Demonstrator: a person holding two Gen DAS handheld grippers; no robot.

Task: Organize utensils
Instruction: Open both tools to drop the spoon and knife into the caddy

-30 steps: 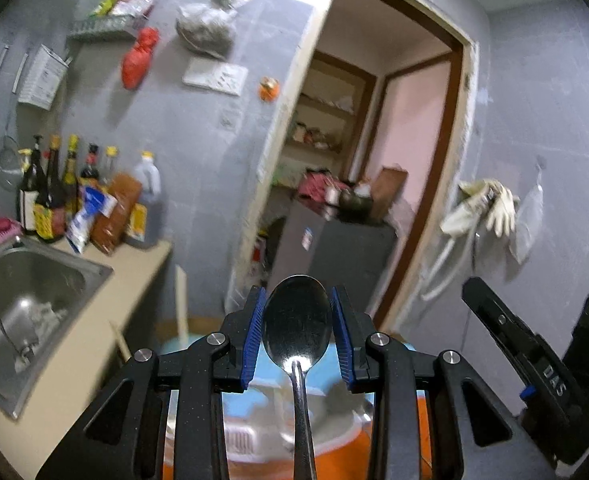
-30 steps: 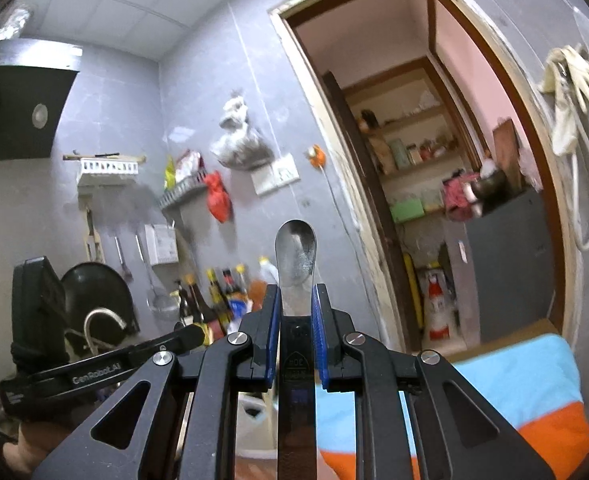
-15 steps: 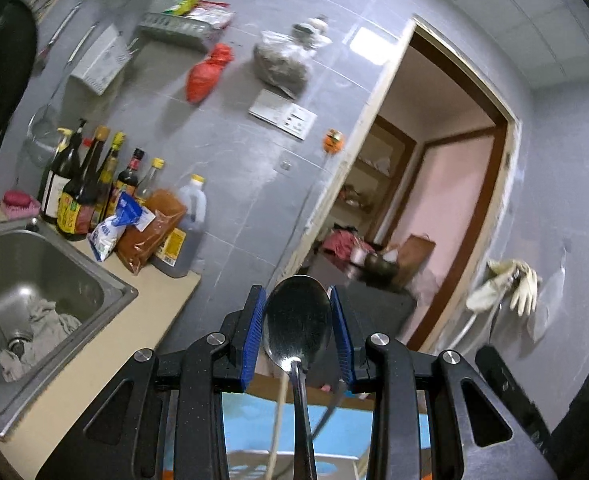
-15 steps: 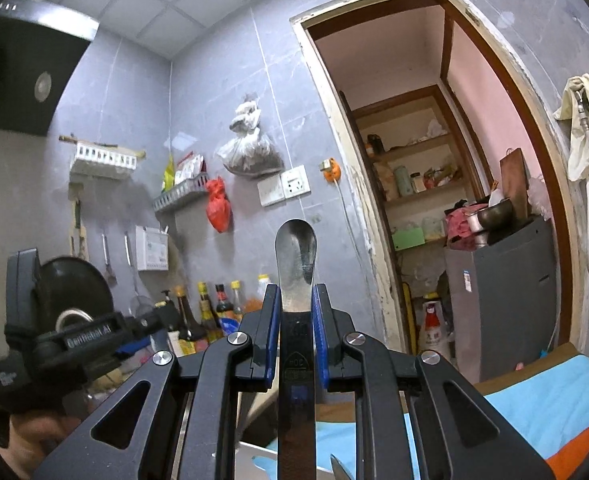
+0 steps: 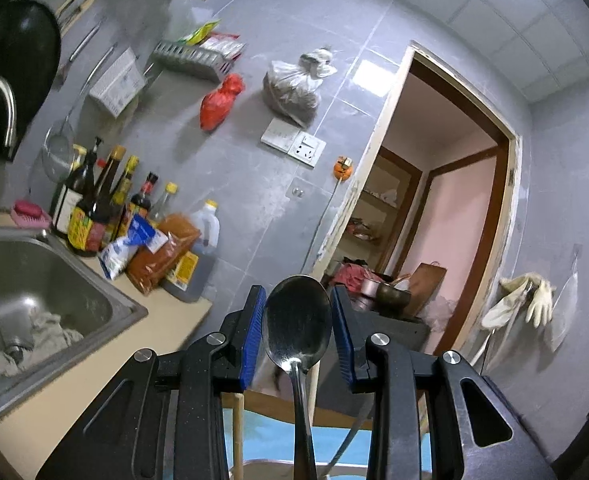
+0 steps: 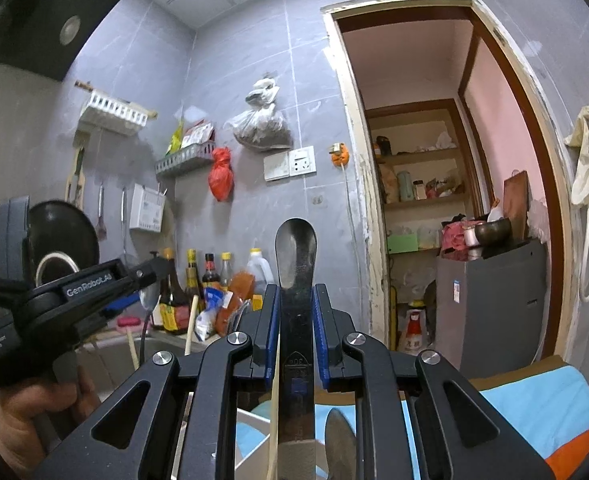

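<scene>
While both cameras are pointing up and across a grey-tiled kitchen, the beige bench is running along the left wall, carrying a steel sink with a rag lying in its basin. Sauce bottles and a plastic oil jug are standing packed together at the wall end of the bench, just beside the sink rim. An open doorway is showing a pantry with shelves and a grey cabinet.

Left tongs: blue pads are sitting either side of a steel spoon, bowl up and facing the lens, handle running down out of frame; slight gaps are showing at the bowl's widest part, so whether they are pinching it I cannot tell.

Right tongs: pads are pressing together on the flat neck of a second steel spoon, bowl rising well above the tips.

Left tongs are also appearing in the right view, at far left, held well apart from the right pair. Below, a white container rim and a blue-and-orange cloth are showing; open air is lying ahead of both spoons toward the wall.
</scene>
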